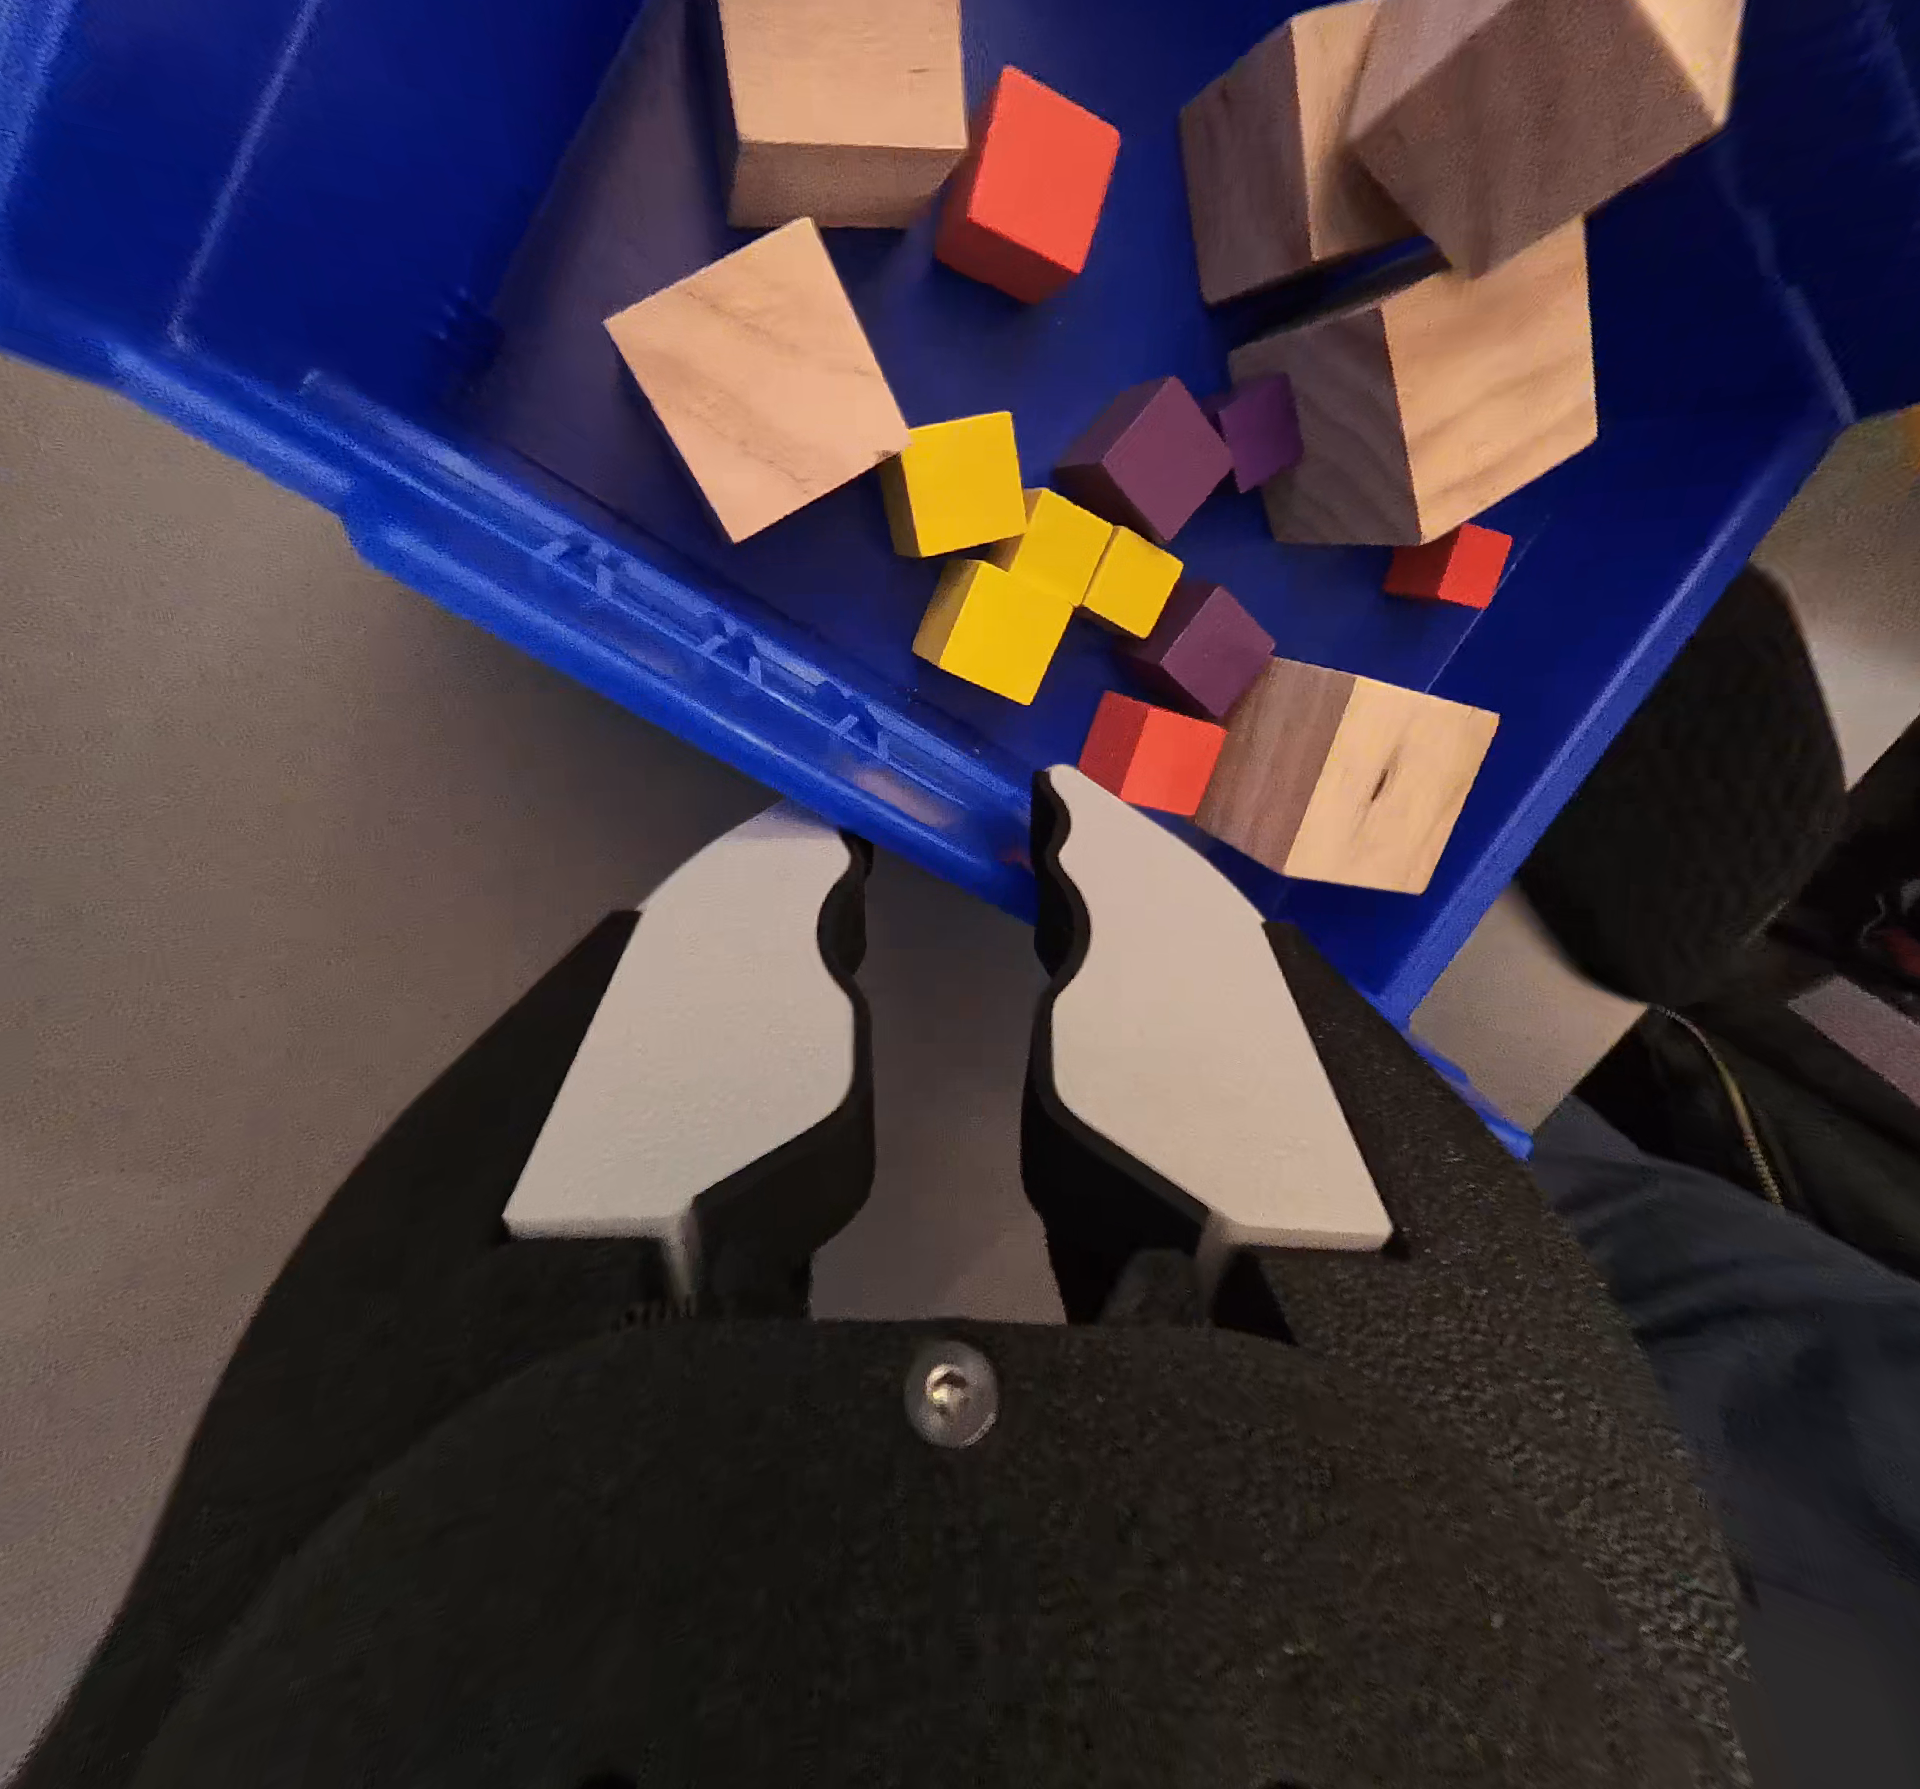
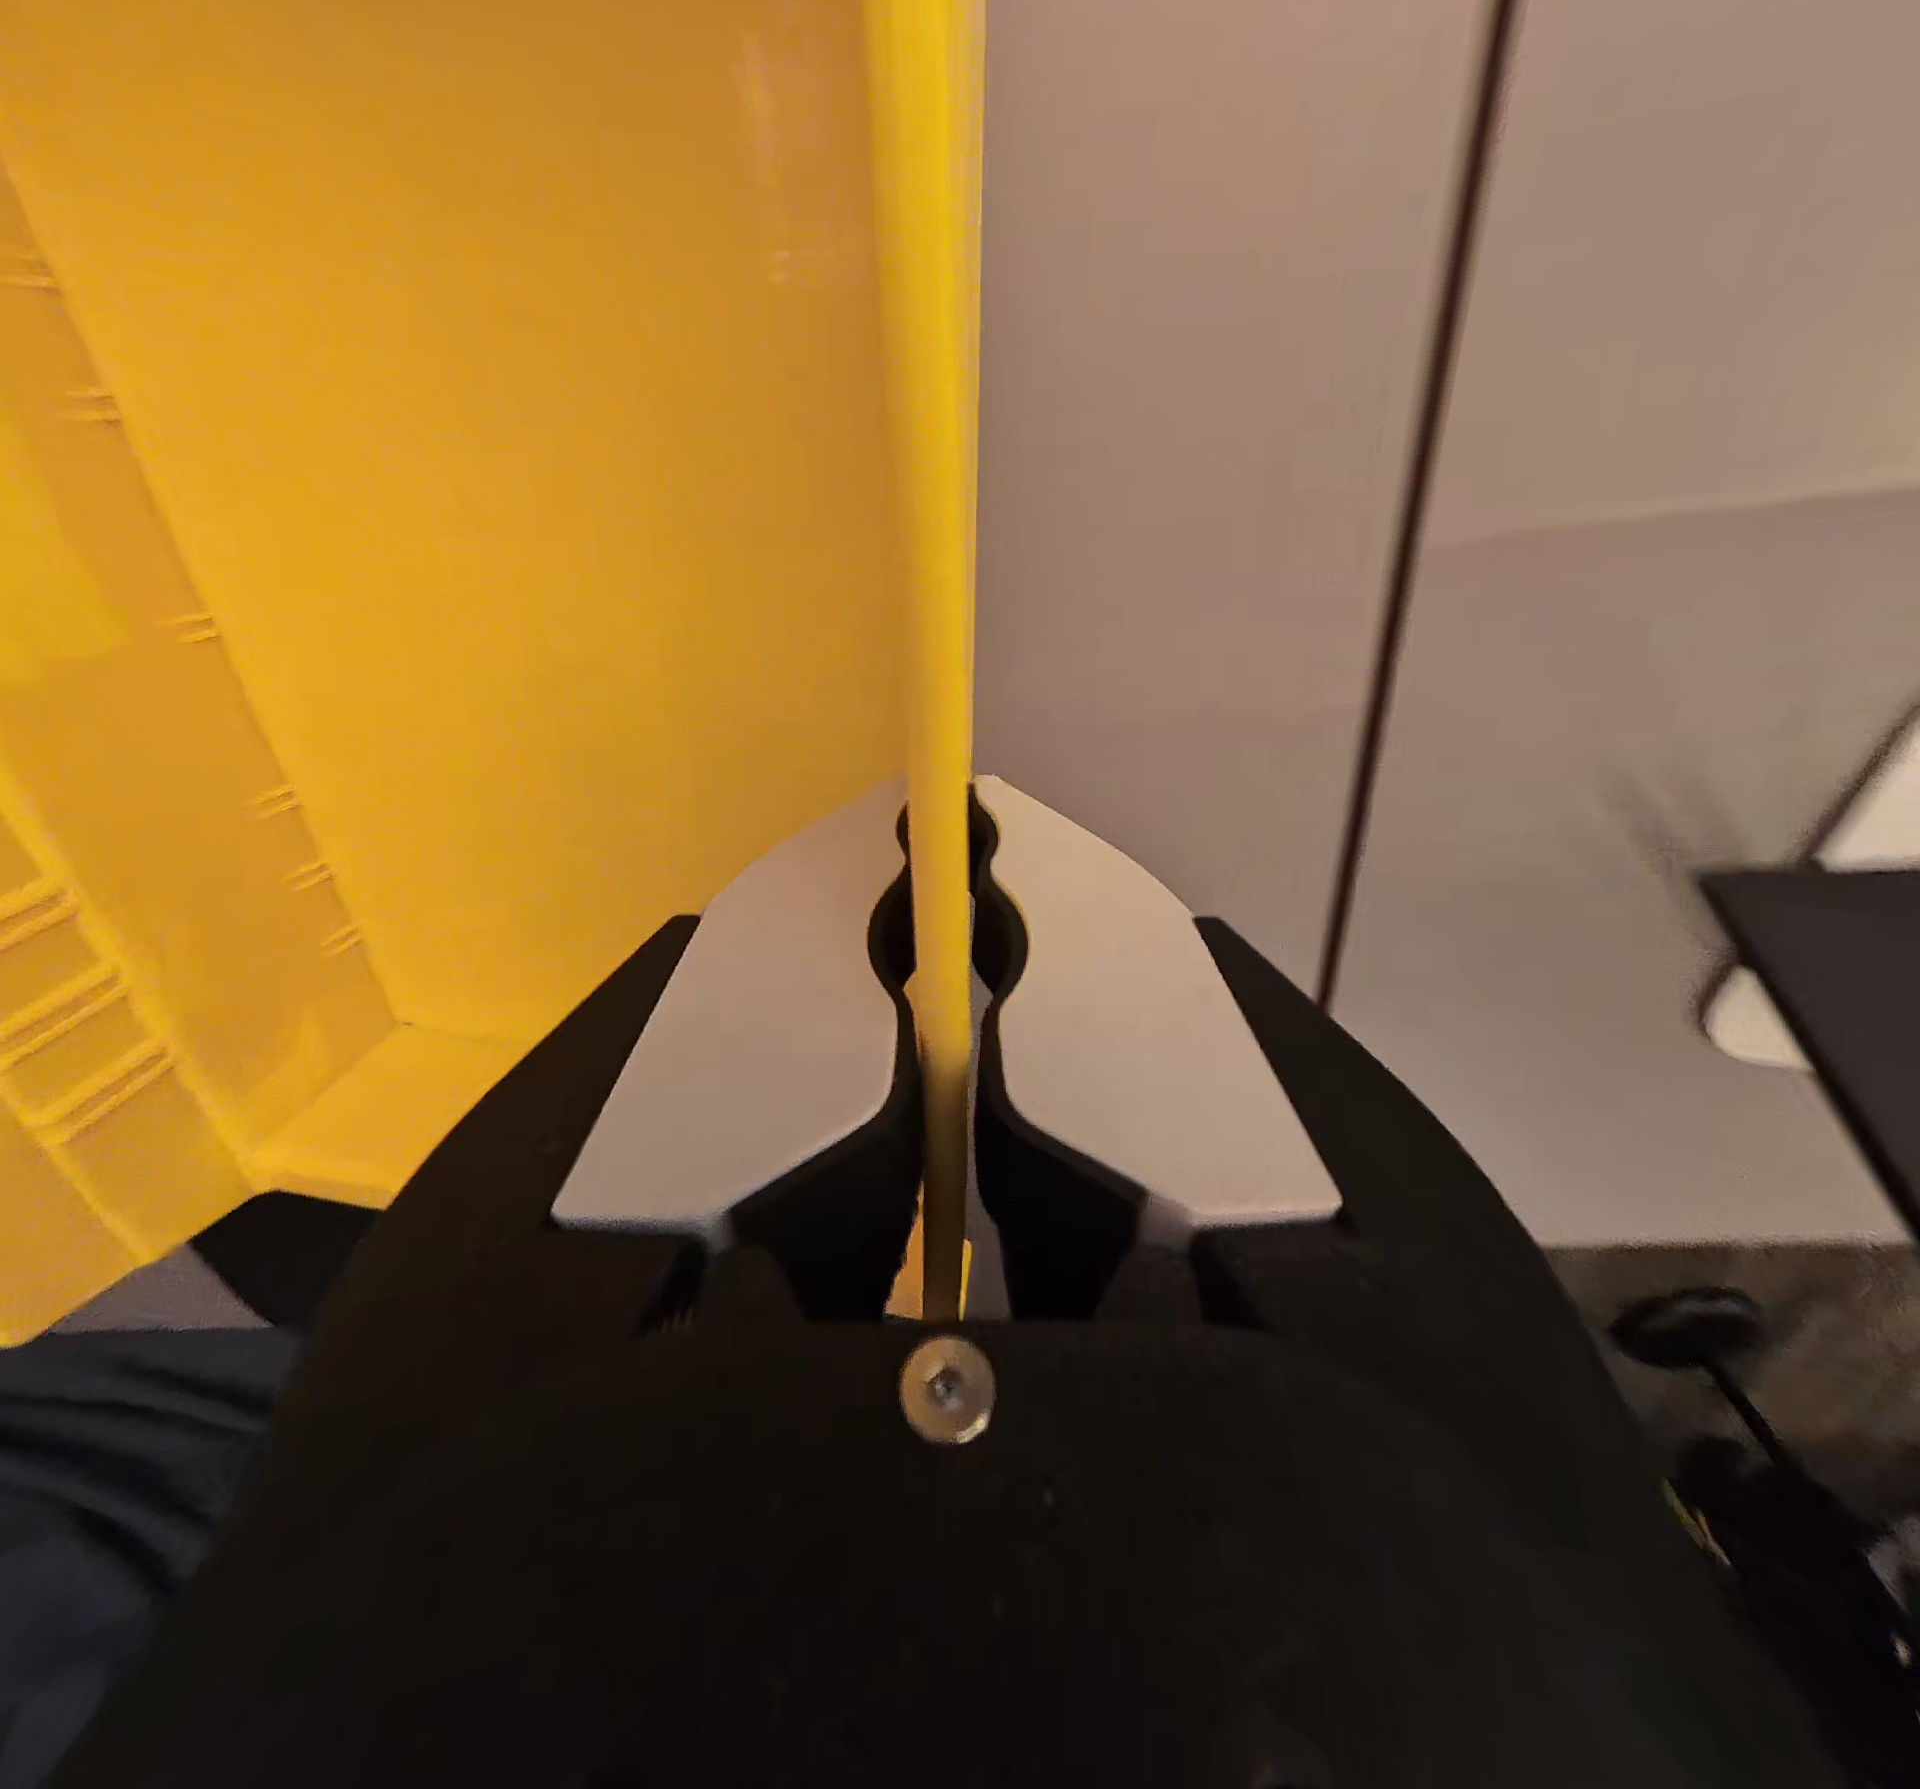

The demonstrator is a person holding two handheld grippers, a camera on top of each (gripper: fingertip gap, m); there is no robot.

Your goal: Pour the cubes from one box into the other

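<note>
two bins in play. the right gripper (image 2: 940, 866) pinches the yellow bin's (image 2: 468, 389) wall, which runs edge-on to 12 o'clock; no cubes show inside it. the left gripper (image 1: 951, 835) is spread, one finger (image 1: 1122, 908) inside the blue bin's (image 1: 312, 129) rim, the other outside; contact cannot be told. the cubes (image 1: 997, 555) lie mixed in the blue bin, some blurred. risk: the blue bin, unclamped, may shift under late cubes; the thin yellow wall may slip in the pinch. open room: bare table (image 1: 208, 804) at 9 o'clock; a dark sleeve (image 1: 1766, 1272) crowds 4 o'clock.
</note>
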